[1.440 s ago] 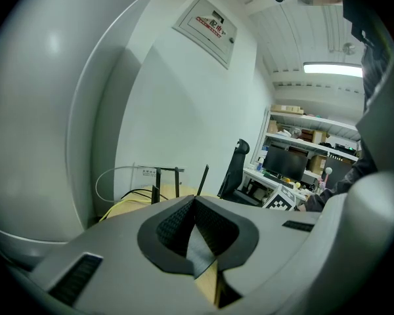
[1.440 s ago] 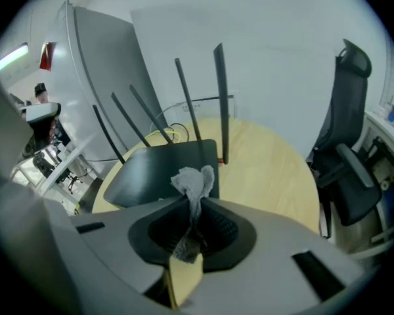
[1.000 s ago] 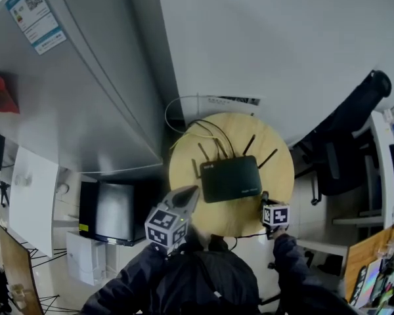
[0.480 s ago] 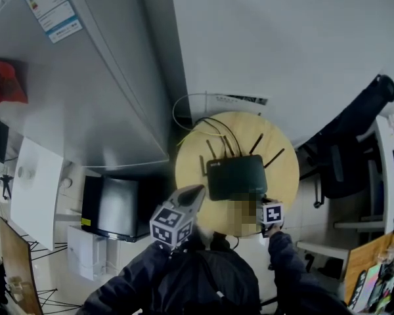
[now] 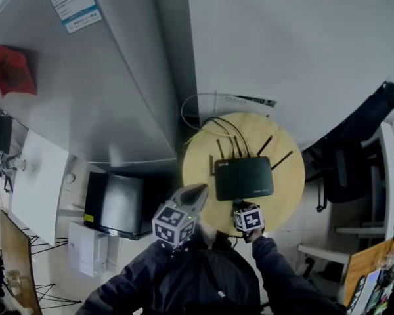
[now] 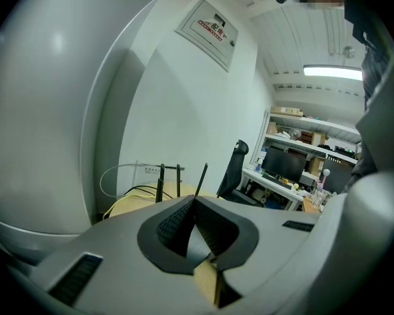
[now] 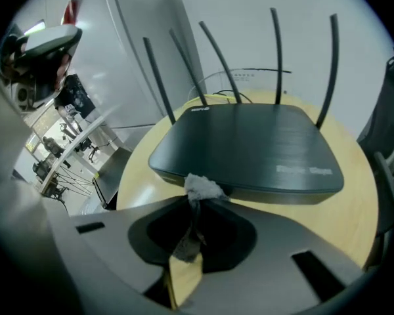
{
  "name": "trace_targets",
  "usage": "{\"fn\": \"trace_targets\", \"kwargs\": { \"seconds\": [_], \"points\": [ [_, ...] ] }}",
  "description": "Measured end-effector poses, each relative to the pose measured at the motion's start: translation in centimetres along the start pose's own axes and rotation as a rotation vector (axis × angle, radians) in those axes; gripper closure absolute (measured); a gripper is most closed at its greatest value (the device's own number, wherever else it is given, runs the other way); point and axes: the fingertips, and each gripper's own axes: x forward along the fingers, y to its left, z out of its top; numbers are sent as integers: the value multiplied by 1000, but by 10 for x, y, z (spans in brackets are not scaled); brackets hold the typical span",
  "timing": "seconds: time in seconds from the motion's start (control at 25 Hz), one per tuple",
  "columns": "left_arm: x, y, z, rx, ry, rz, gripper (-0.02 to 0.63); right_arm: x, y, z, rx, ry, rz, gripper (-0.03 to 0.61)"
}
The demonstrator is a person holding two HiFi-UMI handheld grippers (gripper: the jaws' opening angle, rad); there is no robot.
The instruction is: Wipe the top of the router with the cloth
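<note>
Router [image 5: 243, 178]: black, flat, lying at the middle of the round wooden worktop [image 5: 285, 197]. Four thin antennas [image 7: 276, 44] stand up along its far edge. Top bare; pale lettering near its front right corner, too blurred to read.

Cloth [image 7: 200, 188]: small grey tuft, just before the router's near edge, at its left front corner. It seems to touch that edge, though the view is too poor to be sure.

Right claw [image 7: 192, 199]: at the near side of the router, low over the worktop, clenched on the cloth, which pokes out past the jaw tips.

Left claw [image 6: 194, 202]: to the router's near left, off the worktop's rim in the head view, well apart from the router. Jaws pressed together with nothing between them.

Cables [image 5: 218, 125]: black and yellow, running from behind the router over the worktop's far edge towards the wall.

Office chair [image 5: 345, 151]: dark, right of the router, beyond the worktop.

Black box [image 5: 115, 205]: glossy top, on the floor left of the router.
</note>
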Motion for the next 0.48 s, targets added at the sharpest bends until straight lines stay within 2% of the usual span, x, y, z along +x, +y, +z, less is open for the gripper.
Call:
{"fn": "trace_targets", "kwargs": {
  "seconds": [0.28, 0.48],
  "points": [
    [-15, 16, -1, -10, -11, 29, 612, 18, 65, 12, -104, 6, 96, 505],
    [-24, 25, -3, -17, -14, 35, 612, 23, 69, 9, -112, 29, 94, 505]
  ]
}}
